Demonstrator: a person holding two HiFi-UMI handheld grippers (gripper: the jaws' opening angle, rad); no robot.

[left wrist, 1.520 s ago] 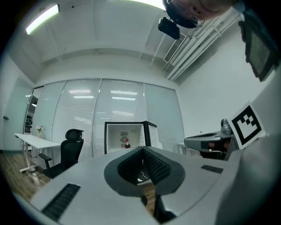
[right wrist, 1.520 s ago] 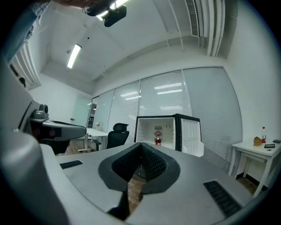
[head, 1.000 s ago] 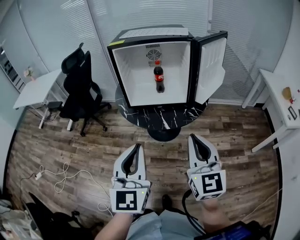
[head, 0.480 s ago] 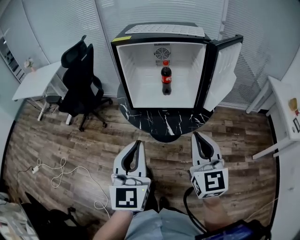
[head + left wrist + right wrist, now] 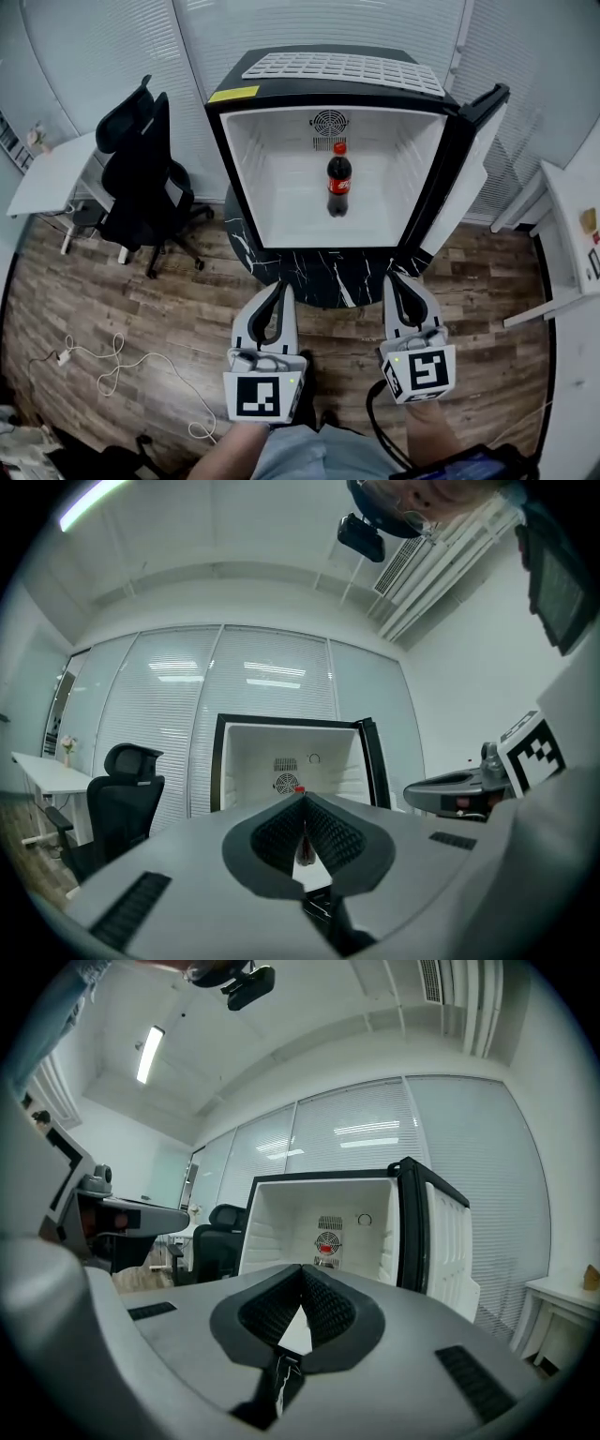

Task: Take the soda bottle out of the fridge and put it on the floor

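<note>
A dark soda bottle with a red cap and red label stands upright in the middle of the open white fridge. The fridge door hangs open at the right. My left gripper is shut and empty, well short of the fridge, pointing at it. Level with it on the right, my right gripper is also shut with nothing held. Through the left gripper's jaws the bottle shows in line with them. In the right gripper view only the bottle's red cap peeks above the jaws.
The fridge rests on a round black marble table over wood flooring. A black office chair stands at the left beside a white desk. Another white table is at the right. A white cable lies on the floor.
The view has closed in on the fridge, which now looks larger and nearer. Both grippers have come forward towards the black table, still shut.
</note>
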